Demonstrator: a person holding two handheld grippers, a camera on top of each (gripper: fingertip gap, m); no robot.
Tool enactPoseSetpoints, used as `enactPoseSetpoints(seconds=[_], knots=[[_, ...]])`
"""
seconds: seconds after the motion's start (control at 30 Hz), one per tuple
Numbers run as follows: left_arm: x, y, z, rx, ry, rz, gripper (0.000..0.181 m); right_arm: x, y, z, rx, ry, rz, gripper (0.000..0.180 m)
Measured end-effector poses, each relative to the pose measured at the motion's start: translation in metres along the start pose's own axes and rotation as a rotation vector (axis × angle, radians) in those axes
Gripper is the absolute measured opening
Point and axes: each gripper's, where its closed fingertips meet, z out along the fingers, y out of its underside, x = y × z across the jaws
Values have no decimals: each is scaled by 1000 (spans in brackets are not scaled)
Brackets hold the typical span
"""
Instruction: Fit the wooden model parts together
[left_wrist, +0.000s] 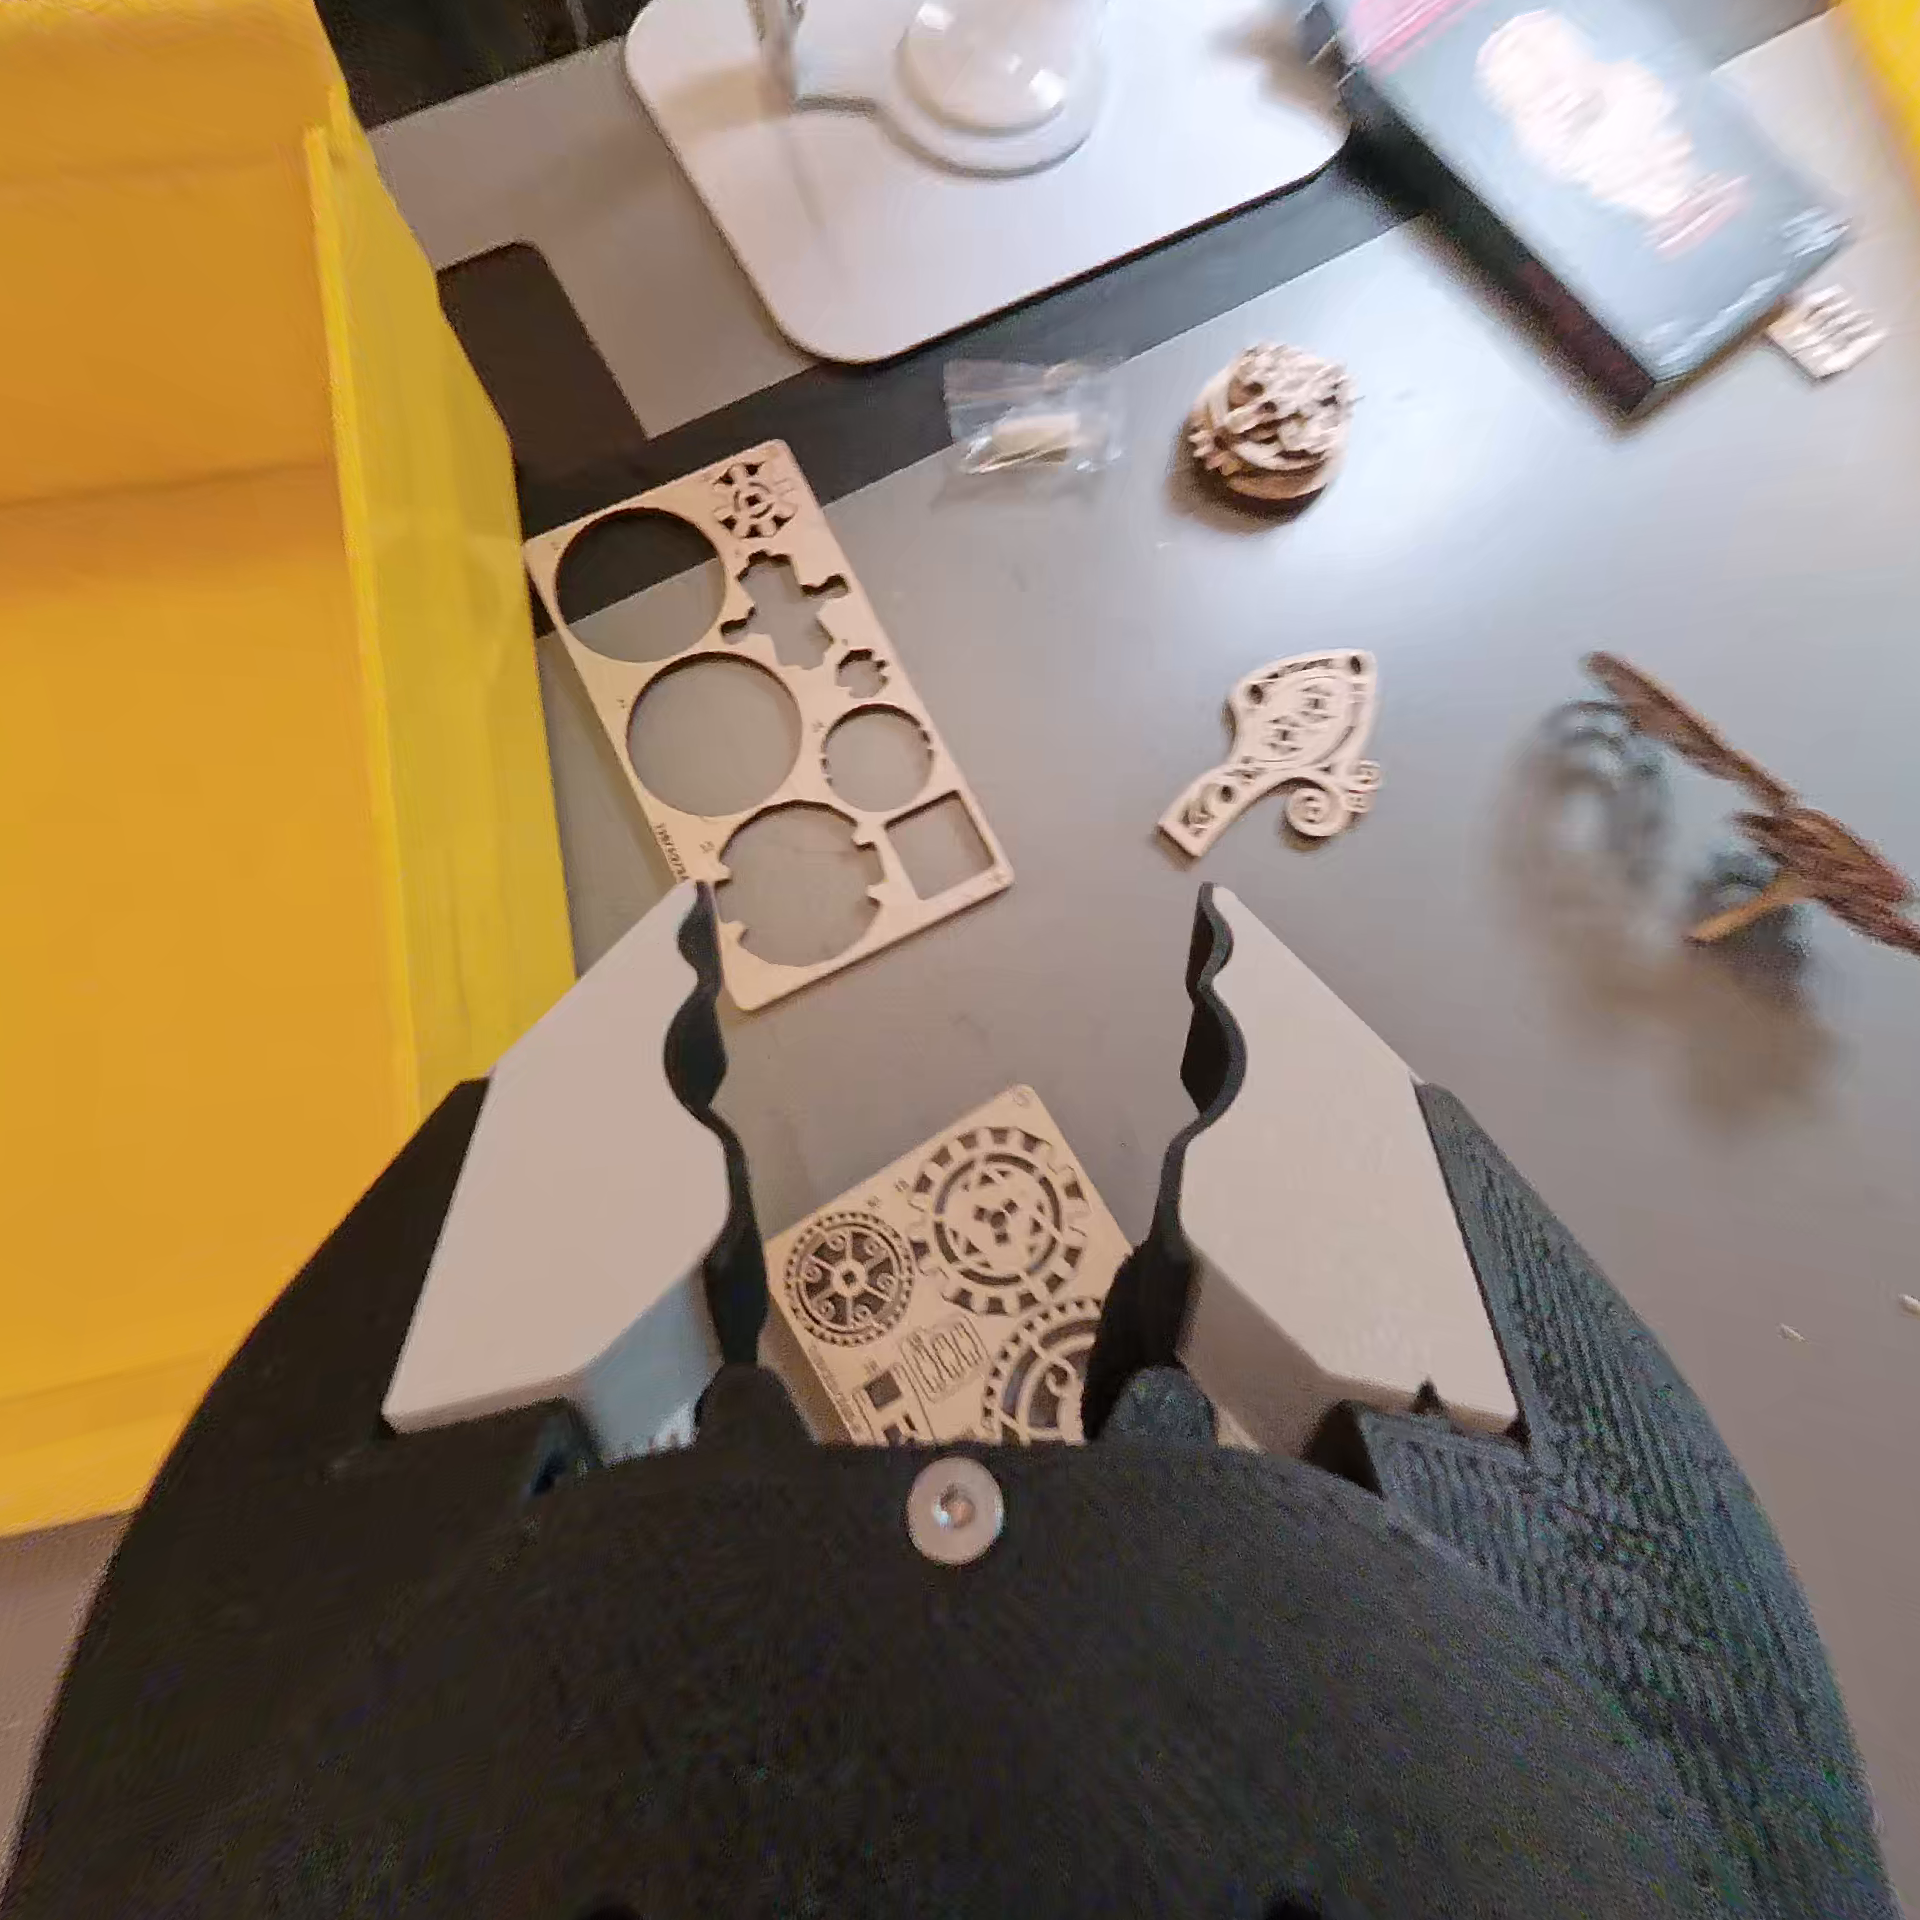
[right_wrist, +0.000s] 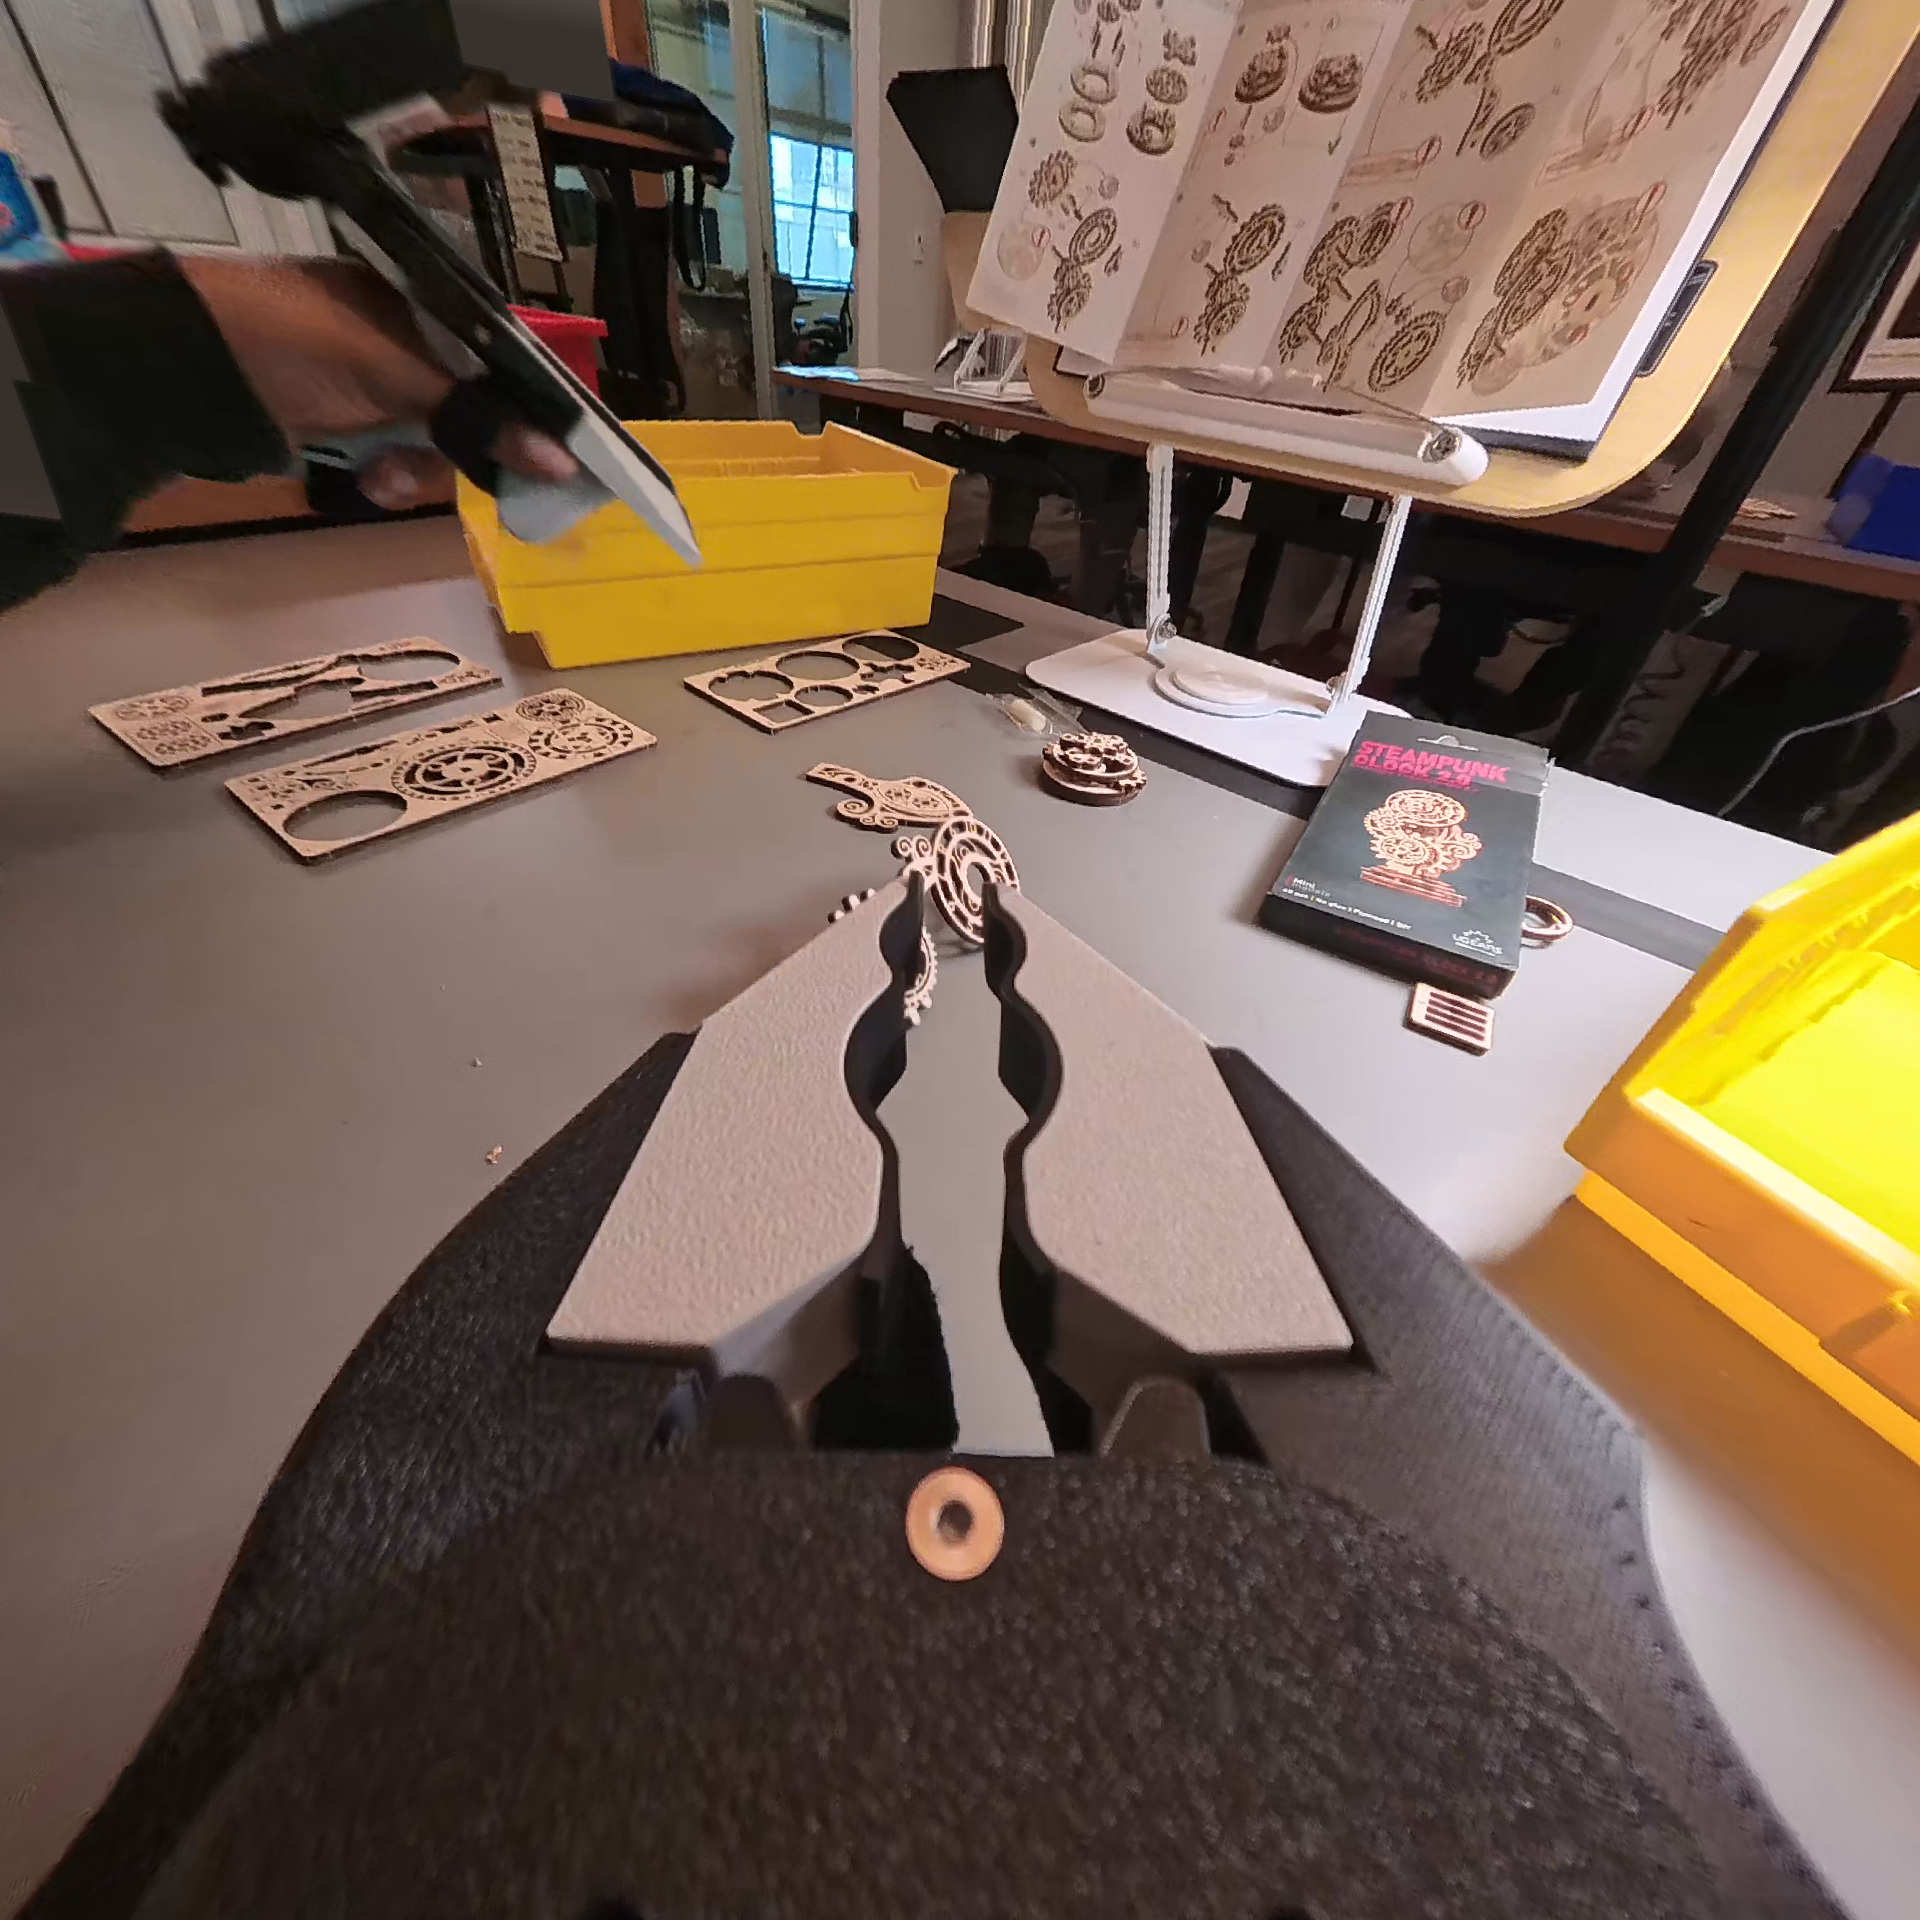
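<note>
Right wrist view, fingers (right_wrist: 951, 914) apparently pinching gear part (right_wrist: 961, 883)

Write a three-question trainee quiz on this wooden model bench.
1. True or false: the left gripper holds a part.
2. What does the right gripper pinch? A) gear assembly B) black box C) yellow bin
3. Fill in: the punched-out sheet lies beside the ___ bin.

Key: 1 false, its jaws stand open and empty; 2 A; 3 yellow.
</note>
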Motion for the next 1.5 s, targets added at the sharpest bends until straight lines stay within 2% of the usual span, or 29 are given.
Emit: enactPoseSetpoints(seconds=[0.13,0.27,0.47,0.53,0.7,0.8,0.87,1.13,1.5], knots=[[-18,6,39,-131,-108,-12,101,-1,-4,-1,19,-11,9,8],[-32,17,66,-193,-151,-73,104,-1,1,-1,3,-13,5,8],[-43,34,84,-194,-118,-225,110,-4,-3,-2,15,-16,-7,7],[-44,35,88,-186,-112,-248,117,-4,-2,-2,15,-19,-1,8],[-53,36,96,-195,-181,-191,122,-2,2,0,0,-16,0,8],[-53,36,95,-185,-177,-181,119,-1,4,1,-5,-9,-1,7],[-49,33,93,-162,-149,-138,93,-1,4,1,-8,-8,1,7],[-47,33,82,-107,-127,-74,93,-4,10,5,-29,-6,-32,7],[-24,18,22,48,-67,71,92,-24,8,25,-54,-84,26,10]])
